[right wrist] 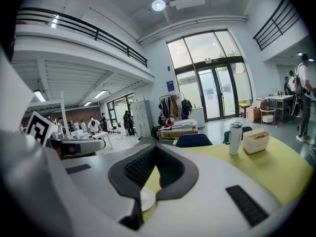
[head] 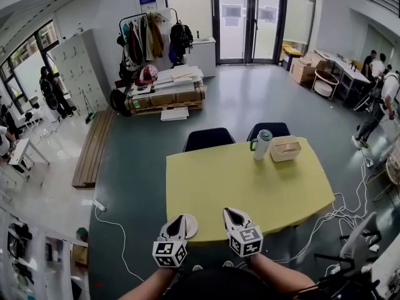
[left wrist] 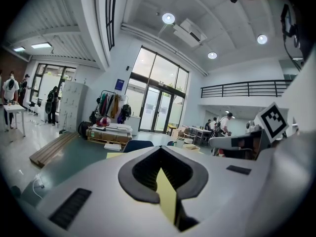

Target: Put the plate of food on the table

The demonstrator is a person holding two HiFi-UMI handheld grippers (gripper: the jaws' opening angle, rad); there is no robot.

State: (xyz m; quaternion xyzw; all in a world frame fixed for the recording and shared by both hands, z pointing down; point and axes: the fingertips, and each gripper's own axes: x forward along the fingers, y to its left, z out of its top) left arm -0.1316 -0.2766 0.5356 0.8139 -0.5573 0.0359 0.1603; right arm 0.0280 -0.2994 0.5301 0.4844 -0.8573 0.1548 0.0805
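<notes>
Your left claw (head: pixel 179 220) and right claw (head: pixel 232 214) are closed tight, empty. The plate (head: pixel 190 226) sits at the near edge of the bench (head: pixel 250 186); a nudge from you could knock it off.

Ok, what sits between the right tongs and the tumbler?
Nothing: the head view shows only bare yellow tabletop from the right tongs to the tumbler; the white plate lies off to the left.

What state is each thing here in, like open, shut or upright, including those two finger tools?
Left gripper: fingers shut, empty.
Right gripper: fingers shut, empty.
Plate: flat at the table's near edge.
Tumbler: upright, lid on.
Chairs: pushed in to the table.
</notes>
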